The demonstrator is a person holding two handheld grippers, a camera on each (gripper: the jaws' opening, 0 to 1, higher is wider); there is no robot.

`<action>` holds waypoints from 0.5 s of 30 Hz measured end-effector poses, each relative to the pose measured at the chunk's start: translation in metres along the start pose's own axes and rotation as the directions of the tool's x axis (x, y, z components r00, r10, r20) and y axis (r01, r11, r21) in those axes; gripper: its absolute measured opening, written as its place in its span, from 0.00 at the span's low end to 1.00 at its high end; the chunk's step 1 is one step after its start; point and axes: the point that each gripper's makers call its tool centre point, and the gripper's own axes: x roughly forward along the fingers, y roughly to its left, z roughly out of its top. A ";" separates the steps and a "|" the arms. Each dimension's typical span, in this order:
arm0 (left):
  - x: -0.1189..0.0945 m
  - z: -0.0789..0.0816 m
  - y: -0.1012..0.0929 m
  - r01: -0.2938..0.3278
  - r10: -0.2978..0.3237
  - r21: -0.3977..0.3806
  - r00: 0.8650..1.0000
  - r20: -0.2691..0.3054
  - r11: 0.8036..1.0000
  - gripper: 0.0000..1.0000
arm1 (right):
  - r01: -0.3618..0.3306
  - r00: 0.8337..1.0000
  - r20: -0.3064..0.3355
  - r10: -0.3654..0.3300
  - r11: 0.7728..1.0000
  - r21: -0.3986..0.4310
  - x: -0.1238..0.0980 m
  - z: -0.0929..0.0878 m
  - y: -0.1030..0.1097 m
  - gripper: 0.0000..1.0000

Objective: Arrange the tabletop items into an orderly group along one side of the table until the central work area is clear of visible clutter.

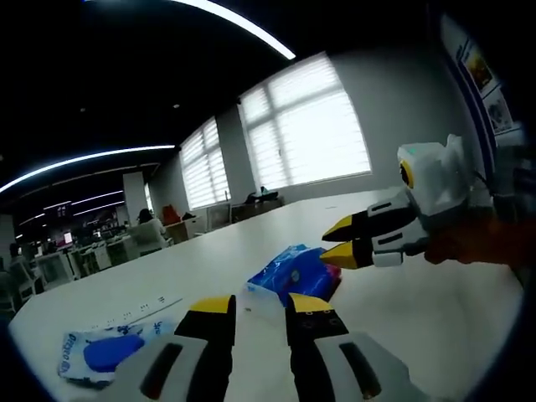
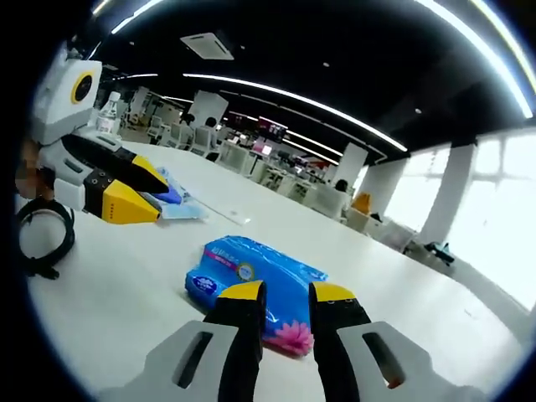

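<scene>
White table [image 2: 402, 276] spreads wide; blue tissue pack [image 2: 251, 280] lies mid-table, just ahead of the right gripper [image 2: 287, 293], jaws narrow, holding nothing. Left gripper [image 1: 260, 306], jaws narrow too. Wet-wipe pouch [image 1: 99, 352] left; black cable [image 2: 42, 234] coiled.

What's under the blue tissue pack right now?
The glossy blue plastic tissue pack lies flat on the bare white table. The pack itself covers anything beneath it. The right gripper hovers open before it.

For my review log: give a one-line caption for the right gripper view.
Right gripper hovers, jaws slightly apart, over a blue tissue pack on the white table; left gripper beside a black cable.
</scene>
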 end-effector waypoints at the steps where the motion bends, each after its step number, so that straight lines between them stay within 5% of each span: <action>1: -0.001 0.000 0.002 -0.003 0.003 -0.001 1.000 -0.001 1.000 0.22 | -0.006 1.000 0.001 0.006 1.000 -0.006 0.000 0.002 0.002 0.19; 4: -0.010 -0.004 0.009 -0.015 0.015 0.011 1.000 -0.006 1.000 0.23 | 0.001 1.000 -0.006 -0.001 0.994 -0.105 0.000 0.006 0.005 0.19; 6: -0.017 -0.007 0.017 -0.040 0.041 0.060 0.999 -0.021 0.997 0.23 | -0.005 1.000 0.000 0.005 0.994 -0.105 -0.001 0.007 0.010 0.19; 15: -0.046 -0.008 0.054 -0.084 0.084 -0.010 0.996 -0.025 0.996 0.25 | -0.057 0.998 0.007 0.058 0.995 -0.087 -0.004 0.013 0.033 0.19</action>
